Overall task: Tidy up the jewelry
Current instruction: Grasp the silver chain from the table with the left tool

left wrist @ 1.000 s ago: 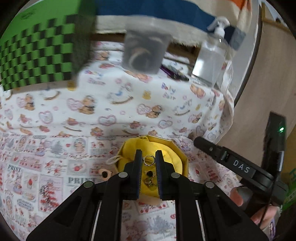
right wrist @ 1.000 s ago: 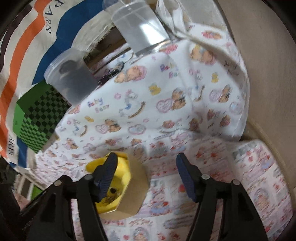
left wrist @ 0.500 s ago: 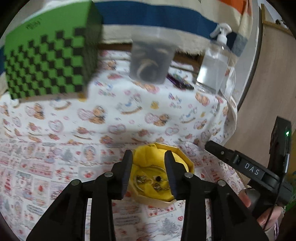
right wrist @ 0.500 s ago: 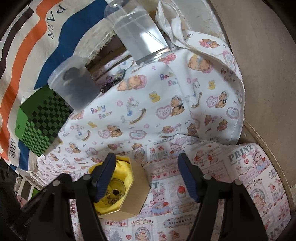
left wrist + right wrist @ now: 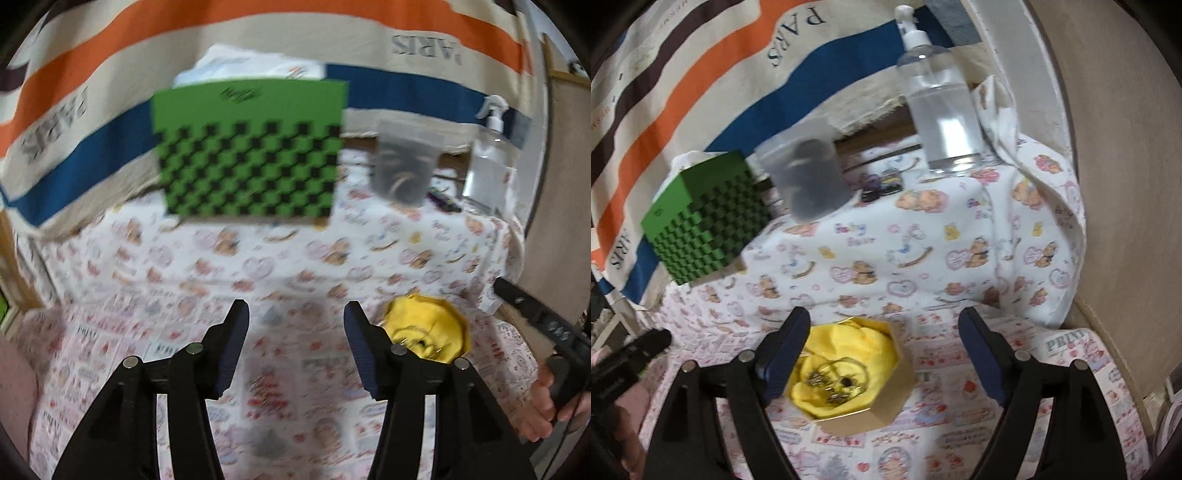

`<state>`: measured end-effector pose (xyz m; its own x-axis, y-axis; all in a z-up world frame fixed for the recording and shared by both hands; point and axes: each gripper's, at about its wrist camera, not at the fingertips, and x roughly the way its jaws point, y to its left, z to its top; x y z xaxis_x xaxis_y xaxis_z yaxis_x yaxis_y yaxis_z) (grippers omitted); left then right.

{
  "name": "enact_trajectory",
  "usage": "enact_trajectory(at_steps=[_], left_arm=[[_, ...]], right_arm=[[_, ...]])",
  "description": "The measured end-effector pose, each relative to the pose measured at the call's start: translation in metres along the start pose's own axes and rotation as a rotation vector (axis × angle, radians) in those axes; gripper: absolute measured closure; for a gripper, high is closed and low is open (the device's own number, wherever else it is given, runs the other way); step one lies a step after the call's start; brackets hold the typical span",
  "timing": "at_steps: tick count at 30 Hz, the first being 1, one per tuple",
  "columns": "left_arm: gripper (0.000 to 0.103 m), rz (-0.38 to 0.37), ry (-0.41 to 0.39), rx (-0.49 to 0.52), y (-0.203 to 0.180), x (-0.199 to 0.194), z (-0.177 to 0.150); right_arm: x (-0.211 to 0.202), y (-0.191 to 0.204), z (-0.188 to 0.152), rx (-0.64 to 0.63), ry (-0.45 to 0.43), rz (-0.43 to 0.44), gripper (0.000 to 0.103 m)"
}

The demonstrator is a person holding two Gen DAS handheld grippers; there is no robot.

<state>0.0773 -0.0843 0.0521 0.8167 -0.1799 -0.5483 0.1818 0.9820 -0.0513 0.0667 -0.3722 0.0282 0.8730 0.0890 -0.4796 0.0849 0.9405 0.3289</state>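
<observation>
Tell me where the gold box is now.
The gold box lies low in the right wrist view, on the printed cloth, between the open fingers of the right gripper.

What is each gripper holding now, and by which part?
Nothing. The left gripper and right gripper are both open; the jewelry lies in the box.

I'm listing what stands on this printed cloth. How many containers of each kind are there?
Gold hexagonal box with yellow lining: 1
Green checkered box: 1
Frosted plastic tub: 1
Clear pump bottle: 1
Total: 4
</observation>
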Motion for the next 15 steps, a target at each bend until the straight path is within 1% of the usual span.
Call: enact_trajectory(at_steps=[2, 4, 5, 6, 7, 8, 11, 15], left_arm=[[0.048, 0.021, 0.005, 0.006, 0.011, 0.004, -0.008], [0.048, 0.058, 0.007, 0.0, 0.022, 0.011, -0.018], [0.048, 0.077, 0.022, -0.016, 0.026, 0.016, -0.022], [0.048, 0.076, 0.046, -0.031, 0.029, 0.021, -0.025], [0.048, 0.064, 0.067, -0.044, 0.032, 0.025, -0.026], [0.048, 0.055, 0.074, -0.056, 0.035, 0.027, -0.027], [0.047, 0.069, 0.078, -0.077, 0.042, 0.031, -0.032], [0.042, 0.029, 0.132, -0.115, 0.05, 0.039, -0.036]], right_arm=[[-0.002, 0.005, -0.002, -0.018, -0.013, 0.0, 0.016], [-0.005, 0.01, -0.004, -0.039, -0.036, -0.016, 0.009], [-0.005, 0.012, -0.006, -0.051, -0.045, -0.024, 0.006], [-0.005, 0.013, -0.007, -0.056, -0.048, -0.027, 0.001], [-0.004, 0.015, -0.009, -0.058, -0.047, -0.032, 0.0], [-0.004, 0.015, -0.009, -0.055, -0.046, -0.031, 0.0], [-0.004, 0.016, -0.012, -0.048, -0.037, -0.024, 0.0], [-0.005, 0.02, -0.015, -0.073, -0.045, -0.038, 0.0]])
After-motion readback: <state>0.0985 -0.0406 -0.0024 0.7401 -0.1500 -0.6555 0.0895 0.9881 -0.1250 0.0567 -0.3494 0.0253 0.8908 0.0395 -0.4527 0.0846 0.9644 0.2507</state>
